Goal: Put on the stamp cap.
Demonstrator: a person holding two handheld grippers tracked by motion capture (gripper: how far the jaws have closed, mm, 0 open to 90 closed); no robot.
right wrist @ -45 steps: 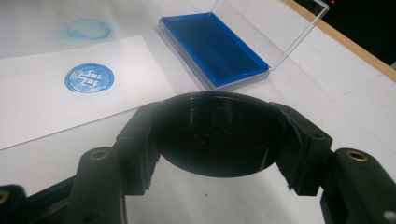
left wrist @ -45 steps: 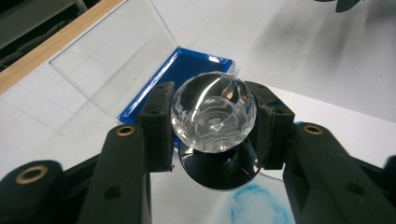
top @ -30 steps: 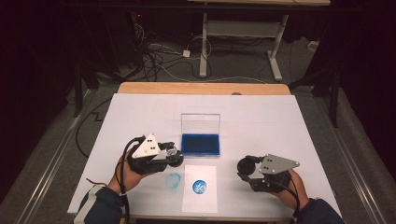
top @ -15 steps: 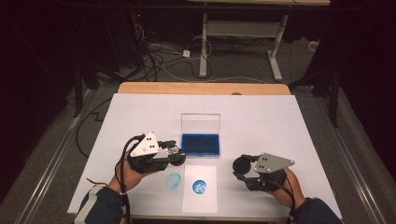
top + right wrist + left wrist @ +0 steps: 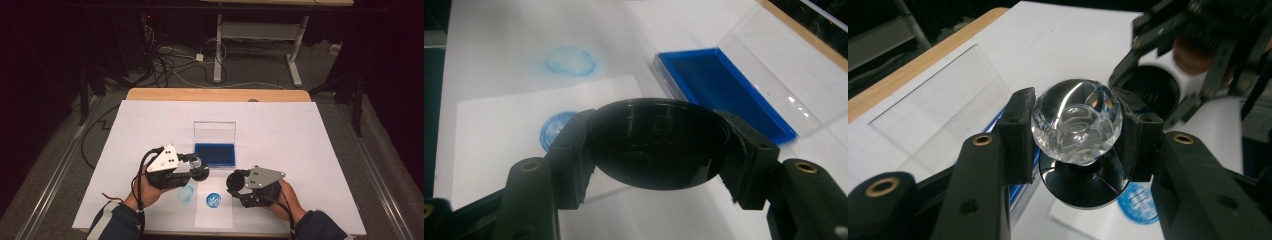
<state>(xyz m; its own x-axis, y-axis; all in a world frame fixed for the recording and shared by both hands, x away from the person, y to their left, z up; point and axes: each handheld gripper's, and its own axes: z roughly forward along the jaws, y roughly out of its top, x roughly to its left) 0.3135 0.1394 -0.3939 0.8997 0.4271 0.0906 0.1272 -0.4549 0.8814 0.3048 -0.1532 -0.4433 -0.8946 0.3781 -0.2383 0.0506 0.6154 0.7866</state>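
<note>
The right gripper (image 5: pixel 234 183), nearest the person, is clamped on a black cap (image 5: pixel 659 147) with its hollow facing up and sideways toward the stamp. If it comes in tilted, the cap could catch the rim and cock instead of seating. The left gripper (image 5: pixel 199 169) is closed on the stamp (image 5: pixel 1077 127) by its clear knob, above the paper (image 5: pixel 214 216) with its blue print (image 5: pixel 214 200). That knob is smooth and round, so a hard push could twist it out and smear ink on the table (image 5: pixel 300 140). Beyond lies the open ink pad (image 5: pixel 216 154), near enough to be knocked.
</note>
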